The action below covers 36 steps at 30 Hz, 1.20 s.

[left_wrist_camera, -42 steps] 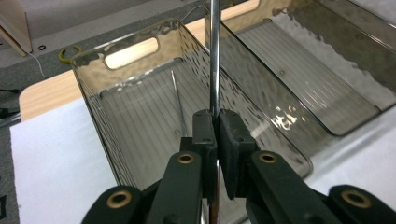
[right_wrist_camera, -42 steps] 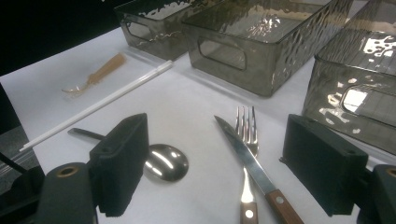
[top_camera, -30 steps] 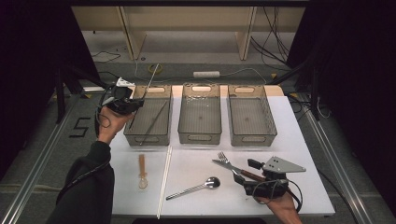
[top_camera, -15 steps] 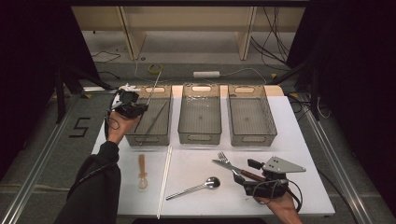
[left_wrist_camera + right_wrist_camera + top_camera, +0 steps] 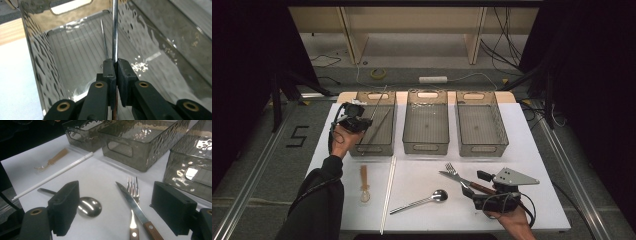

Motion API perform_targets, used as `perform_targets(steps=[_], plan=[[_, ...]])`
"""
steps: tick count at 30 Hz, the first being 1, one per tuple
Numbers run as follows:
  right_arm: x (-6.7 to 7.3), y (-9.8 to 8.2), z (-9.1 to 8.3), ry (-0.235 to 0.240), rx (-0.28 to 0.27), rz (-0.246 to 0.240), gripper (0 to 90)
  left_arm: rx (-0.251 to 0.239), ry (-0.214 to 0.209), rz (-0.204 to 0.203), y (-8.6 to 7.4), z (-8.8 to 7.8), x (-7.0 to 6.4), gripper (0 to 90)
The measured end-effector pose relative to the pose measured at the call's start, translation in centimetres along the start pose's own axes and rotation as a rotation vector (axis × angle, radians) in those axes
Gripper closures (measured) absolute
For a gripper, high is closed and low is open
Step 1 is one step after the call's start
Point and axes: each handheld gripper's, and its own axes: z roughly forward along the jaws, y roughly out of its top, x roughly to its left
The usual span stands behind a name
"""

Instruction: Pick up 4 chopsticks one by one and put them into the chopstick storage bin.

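My left gripper [image 5: 353, 120] is shut on a thin metal rod [image 5: 377, 102] and holds it over the left clear bin [image 5: 371, 148]. In the left gripper view the rod [image 5: 115, 30] rises from between the closed pads [image 5: 109, 68] into the bin, where a second thin rod [image 5: 104, 42] lies on the floor. My right gripper [image 5: 476, 190] rests open near the table's front right. A fork [image 5: 132, 190] and a wooden-handled knife [image 5: 133, 206] lie on the table between its jaws, untouched.
A middle bin [image 5: 426, 147] and a right bin [image 5: 482, 148] stand beside the left one. On the white table [image 5: 532, 150] lie a metal spoon [image 5: 432, 197], a long white stick [image 5: 388, 192] and a small wooden-handled spoon [image 5: 364, 182].
My left hand has sunk and moved right toward the left bin, carrying the rod. The right gripper has stayed put.
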Motion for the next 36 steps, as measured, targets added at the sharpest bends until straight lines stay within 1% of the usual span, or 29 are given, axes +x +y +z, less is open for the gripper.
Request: perform_targets(steps=[6, 14, 16, 18, 20, 21, 24, 25, 26, 29, 31, 32, 33, 34, 35, 36], plan=[[0.0, 0.0, 0.0, -0.001, 0.000, 0.000, 23.7, 0.027, 0.002, -0.011, -0.4, 0.6, 0.0, 84.2], [0.0, 0.0, 0.0, 0.000, 0.001, -0.001, 23.8, 0.047, 0.004, -0.037, -0.8, 1.2, -0.1, 82.8], [0.0, 0.0, 0.0, 0.000, 0.001, 0.000, 23.7, 0.041, 0.001, -0.051, -0.8, 1.2, -0.1, 79.3], [0.0, 0.0, 0.0, 0.000, 0.000, 0.000, 23.7, 0.047, 0.000, -0.054, -0.8, 1.0, -0.1, 74.7], [0.0, 0.0, 0.0, 0.000, 0.001, 0.000, 23.7, 0.047, -0.003, -0.076, -0.7, 0.8, -0.1, 69.2], [0.0, 0.0, 0.0, -0.001, 0.001, 0.000, 23.7, 0.045, -0.007, -0.091, -0.7, 0.6, 0.0, 67.2], [0.0, 0.0, 0.0, 0.000, -0.001, 0.002, 23.7, 0.059, 0.002, -0.107, -0.8, -0.3, -0.1, 58.2], [0.0, 0.0, 0.0, -0.001, -0.001, 0.002, 23.7, 0.061, 0.000, -0.121, -0.8, -0.8, -0.2, 55.3], [0.0, 0.0, 0.0, -0.002, 0.001, 0.003, 23.7, 0.059, -0.008, -0.135, -0.9, -1.2, -0.2, 52.9], [0.0, 0.0, 0.0, -0.001, 0.001, 0.001, 23.7, 0.055, -0.027, -0.159, -1.3, -2.7, -0.7, 46.7], [0.0, 0.0, 0.0, -0.002, 0.002, 0.002, 23.8, 0.057, -0.032, -0.164, -1.5, -3.5, -1.1, 43.5], [0.0, 0.0, 0.0, -0.002, 0.003, 0.001, 23.7, 0.073, -0.023, -0.154, -1.5, -3.9, -1.4, 41.8], [0.0, 0.0, 0.0, -0.003, 0.001, 0.002, 23.8, 0.078, -0.011, -0.143, -1.6, -4.4, -1.7, 39.6], [0.0, 0.0, 0.0, -0.004, 0.001, 0.001, 23.7, 0.059, -0.009, -0.145, -1.8, -5.2, -2.1, 38.6], [0.0, 0.0, 0.0, -0.006, 0.002, -0.001, 23.7, 0.062, -0.012, -0.143, -1.9, -5.6, -2.3, 37.6], [0.0, 0.0, -0.1, -0.006, -0.001, -0.002, 23.7, 0.068, -0.021, -0.151, -2.2, -6.2, -2.6, 35.5]])
